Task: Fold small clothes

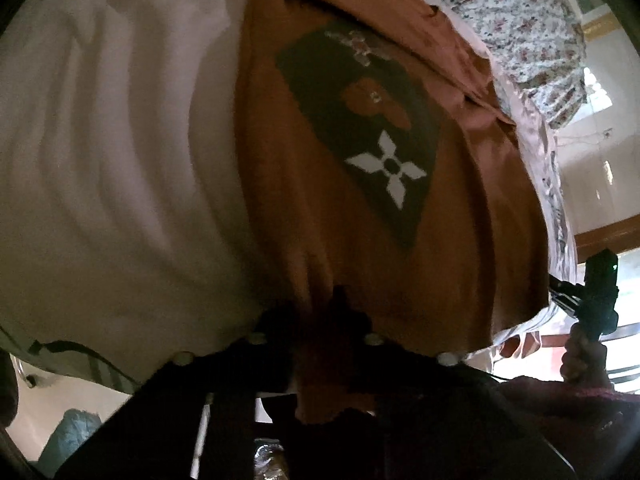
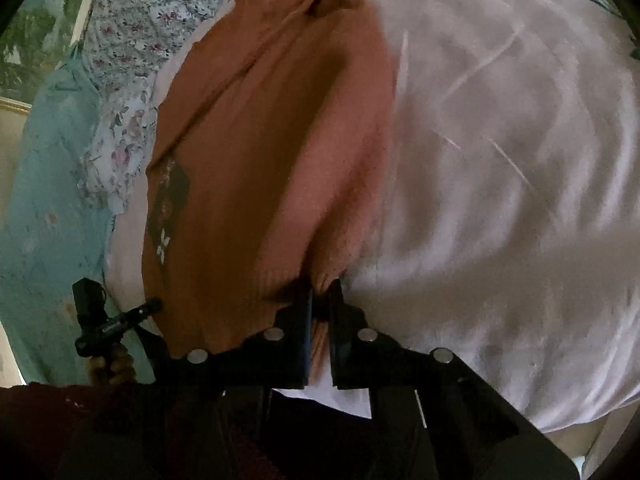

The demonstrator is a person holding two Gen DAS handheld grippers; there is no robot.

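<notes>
A small rust-orange shirt with a dark diamond print and a white flower lies on a pale pink sheet. My left gripper is shut on its near edge, cloth bunched between the fingers. In the right wrist view the same shirt lies folded lengthwise, and my right gripper is shut on its near edge. The right gripper also shows at the right edge of the left wrist view; the left gripper shows at the left of the right wrist view.
A floral cloth lies beyond the shirt, also seen in the right wrist view. A light blue cloth lies to the left. The pink sheet spreads to the right. Room walls and a window show past the bed edge.
</notes>
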